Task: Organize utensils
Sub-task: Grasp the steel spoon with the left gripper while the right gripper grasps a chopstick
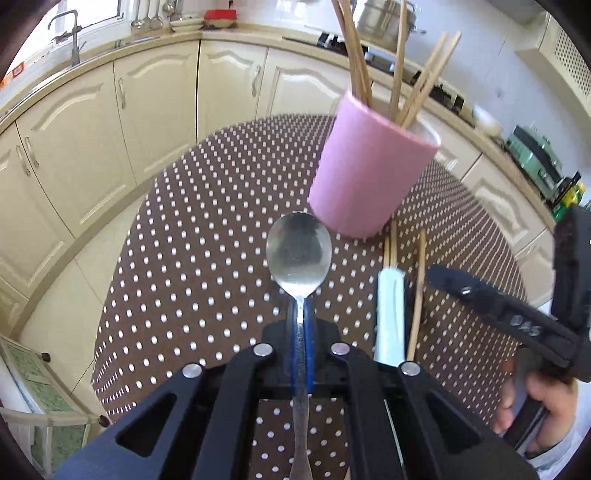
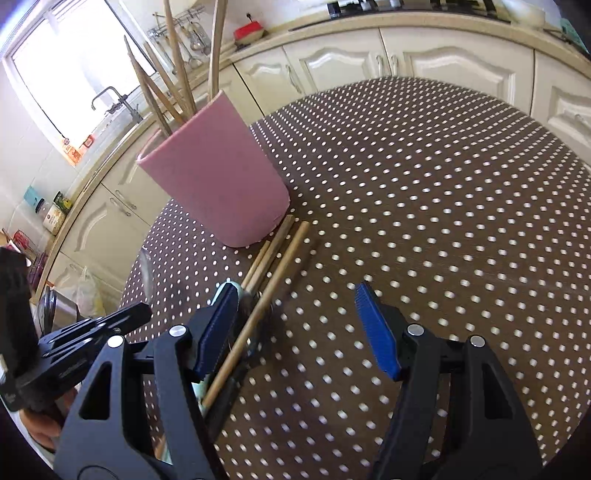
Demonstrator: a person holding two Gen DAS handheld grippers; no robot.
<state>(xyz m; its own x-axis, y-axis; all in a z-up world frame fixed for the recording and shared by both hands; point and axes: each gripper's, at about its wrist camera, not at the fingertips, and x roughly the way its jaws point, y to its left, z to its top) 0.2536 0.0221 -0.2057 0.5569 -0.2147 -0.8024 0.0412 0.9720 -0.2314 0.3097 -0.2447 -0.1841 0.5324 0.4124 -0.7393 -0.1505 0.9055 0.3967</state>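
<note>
Spoon [image 1: 299, 254] clamped in left gripper [image 1: 301, 354], bowl pointing ahead

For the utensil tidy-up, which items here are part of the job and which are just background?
Job: spoon held in left tongs; pink holder with chopsticks; loose chopsticks on table; open right tongs.
Background: faucet, steel pot, red dish.

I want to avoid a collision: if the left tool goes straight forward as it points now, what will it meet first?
Most likely the pink cup. The left tool holds a spoon whose bowl leads, and the cup stands just ahead, slightly to the right. Depth is unclear, so the spoon may pass left of it.
</note>
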